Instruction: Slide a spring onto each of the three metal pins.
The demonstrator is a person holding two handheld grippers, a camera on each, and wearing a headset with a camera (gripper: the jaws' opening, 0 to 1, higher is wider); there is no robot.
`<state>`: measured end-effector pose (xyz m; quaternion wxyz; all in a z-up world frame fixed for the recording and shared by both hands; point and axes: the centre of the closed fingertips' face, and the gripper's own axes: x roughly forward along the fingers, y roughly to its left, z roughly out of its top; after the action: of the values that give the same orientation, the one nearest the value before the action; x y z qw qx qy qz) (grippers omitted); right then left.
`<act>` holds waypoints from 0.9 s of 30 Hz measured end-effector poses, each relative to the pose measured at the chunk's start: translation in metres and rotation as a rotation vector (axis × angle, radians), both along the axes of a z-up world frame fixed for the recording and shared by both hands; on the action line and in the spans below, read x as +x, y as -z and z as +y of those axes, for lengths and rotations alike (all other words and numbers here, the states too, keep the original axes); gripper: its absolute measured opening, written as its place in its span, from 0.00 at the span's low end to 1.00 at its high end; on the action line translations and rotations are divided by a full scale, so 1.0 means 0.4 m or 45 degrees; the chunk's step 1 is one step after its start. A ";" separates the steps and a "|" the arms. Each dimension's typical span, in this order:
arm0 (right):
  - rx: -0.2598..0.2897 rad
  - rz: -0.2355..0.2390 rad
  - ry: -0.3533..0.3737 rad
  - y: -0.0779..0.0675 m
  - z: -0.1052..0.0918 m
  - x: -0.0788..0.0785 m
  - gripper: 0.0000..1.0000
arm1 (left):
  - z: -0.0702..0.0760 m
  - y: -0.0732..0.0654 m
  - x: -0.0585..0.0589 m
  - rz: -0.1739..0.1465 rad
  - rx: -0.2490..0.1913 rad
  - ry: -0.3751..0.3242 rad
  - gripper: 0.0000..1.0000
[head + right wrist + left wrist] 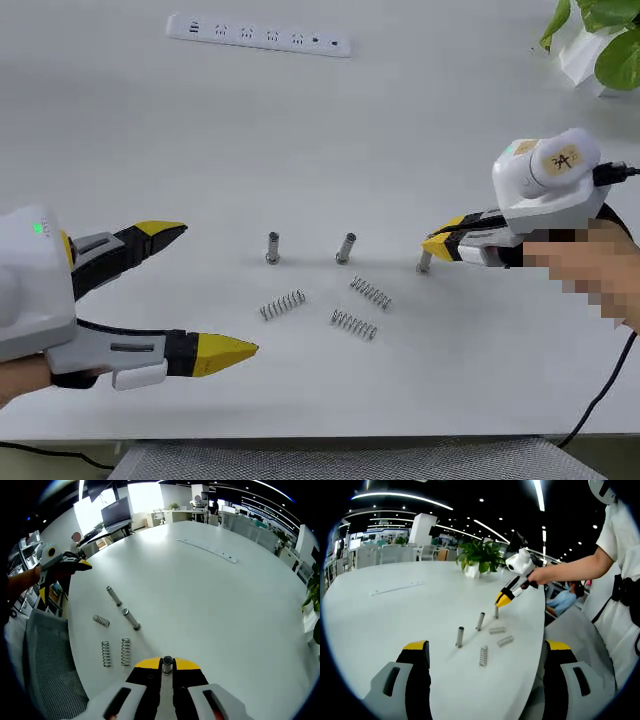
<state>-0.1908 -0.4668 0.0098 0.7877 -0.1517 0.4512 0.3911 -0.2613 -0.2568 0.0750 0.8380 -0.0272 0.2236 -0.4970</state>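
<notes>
Three metal pins stand in a row on the white table (420,150), and the middle pin (345,248) serves as the marker for the rest. The left pin (272,248) stands upright to its left, apart from it. The right pin (425,263) stands about as far off on the other side, a little nearer the person. The right gripper (436,247) reaches in from the right of the middle pin, its yellow-tipped jaws closed on the upper end of the right pin (the right gripper view shows the pin's end pinched between the two tips). All three springs lie flat on the table on the person's side of the middle pin: the first spring (282,305) off to its left, the second spring (370,292) just to its right and closest to it, the third spring (354,324) nearest the person. The left gripper (205,290) hangs well to the left of the middle pin, jaws spread wide and holding nothing. Far beyond the middle pin lies a white power strip (258,34), and far beyond it to the right is a green plant (600,30).
</notes>
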 end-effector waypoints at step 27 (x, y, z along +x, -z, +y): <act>-0.007 -0.057 -0.021 -0.006 0.001 -0.014 0.04 | -0.012 -0.005 -0.005 0.000 -0.001 0.010 0.93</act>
<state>-0.1966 -0.4664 0.0123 0.7940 -0.1664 0.4333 0.3927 -0.2634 -0.2617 0.0771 0.8361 -0.0266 0.2235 -0.5003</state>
